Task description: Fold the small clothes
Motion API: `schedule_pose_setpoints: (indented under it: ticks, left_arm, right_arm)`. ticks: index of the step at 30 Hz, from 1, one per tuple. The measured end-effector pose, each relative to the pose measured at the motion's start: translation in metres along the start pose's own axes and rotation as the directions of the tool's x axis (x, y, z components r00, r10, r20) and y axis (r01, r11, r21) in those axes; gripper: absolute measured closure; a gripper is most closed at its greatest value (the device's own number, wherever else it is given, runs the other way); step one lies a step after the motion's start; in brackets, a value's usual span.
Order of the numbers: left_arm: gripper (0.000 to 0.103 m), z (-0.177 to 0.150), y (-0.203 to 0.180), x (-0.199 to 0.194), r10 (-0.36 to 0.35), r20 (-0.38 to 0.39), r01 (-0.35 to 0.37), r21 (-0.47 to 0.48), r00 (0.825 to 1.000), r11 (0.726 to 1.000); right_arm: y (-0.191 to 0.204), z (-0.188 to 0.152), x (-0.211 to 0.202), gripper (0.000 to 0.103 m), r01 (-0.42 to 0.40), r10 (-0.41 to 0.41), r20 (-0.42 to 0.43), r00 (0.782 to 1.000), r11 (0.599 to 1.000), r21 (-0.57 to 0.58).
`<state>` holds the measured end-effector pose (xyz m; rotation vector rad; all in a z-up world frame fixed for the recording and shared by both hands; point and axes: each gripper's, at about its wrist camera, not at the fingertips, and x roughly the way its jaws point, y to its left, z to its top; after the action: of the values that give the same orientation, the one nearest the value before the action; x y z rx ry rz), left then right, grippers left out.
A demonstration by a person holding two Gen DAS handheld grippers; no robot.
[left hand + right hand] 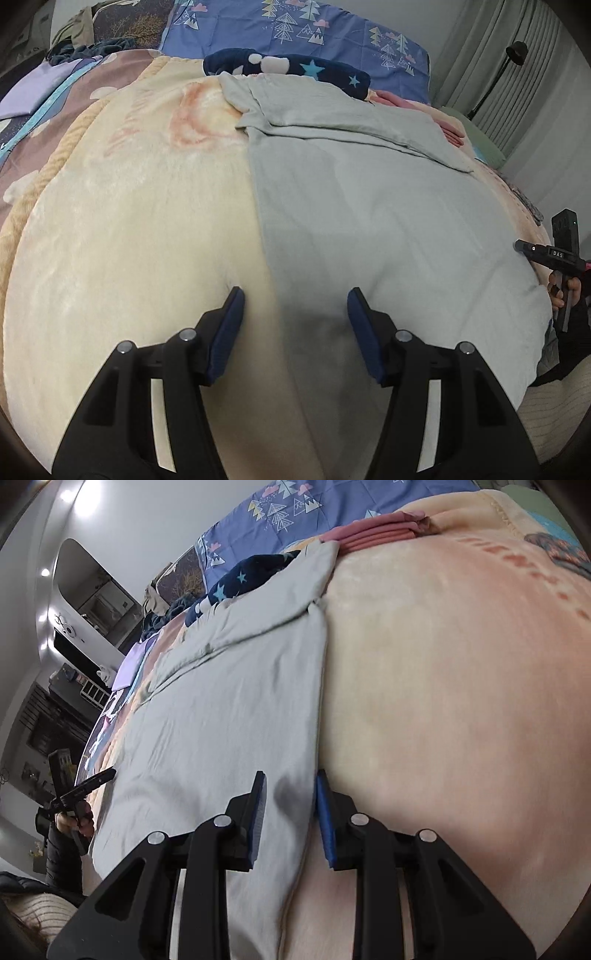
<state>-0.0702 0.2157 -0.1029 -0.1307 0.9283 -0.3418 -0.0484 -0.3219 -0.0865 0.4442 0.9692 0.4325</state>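
The pale grey garment lies spread flat on the cream fleece blanket, its far end already doubled over near the navy star-print cloth. The left gripper hovers with jaws apart above the garment's left edge, gripping nothing. The right gripper straddles the opposite edge, jaws narrowly parted and not visibly pinching. The fabric looks thin, light and limp, so it probably drapes and wrinkles easily; the near corners seem the best places to pinch.

Open blanket left; folded clothes crowd beyond.
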Motion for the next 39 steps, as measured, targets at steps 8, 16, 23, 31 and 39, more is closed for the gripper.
schedule_pose_setpoints:
  ticks: [8, 16, 23, 31, 39]
  left_arm:
    - [0.050, -0.060, -0.021, -0.039, -0.113, 0.032, 0.113, -0.008, 0.993, 0.994]
    - [0.101, -0.077, -0.028, -0.052, -0.172, 0.066, 0.177, -0.085, 0.983, 0.980]
    - [0.101, -0.047, -0.045, -0.118, -0.161, 0.316, 0.174, -0.013, 0.935, 0.985]
    - [0.085, -0.089, -0.011, -0.057, -0.152, 0.124, 0.174, -0.192, 0.981, 0.966]
    - [0.080, -0.094, -0.019, -0.050, -0.178, 0.141, 0.200, -0.164, 0.974, 0.966]
  right_arm:
    - [0.005, -0.062, -0.039, 0.076, -0.146, 0.146, 0.002, 0.989, 0.988, 0.046]
    - [0.024, -0.055, -0.039, 0.098, -0.197, 0.196, 0.045, 0.980, 0.980, 0.023]
    - [0.036, -0.026, -0.095, 0.100, -0.298, 0.295, 0.249, 0.923, 0.954, -0.027]
    - [0.003, -0.078, -0.044, 0.073, -0.160, 0.154, 0.072, 0.985, 0.983, 0.089]
    - [0.033, -0.079, -0.042, 0.100, -0.206, 0.207, 0.042, 0.977, 0.978, -0.035]
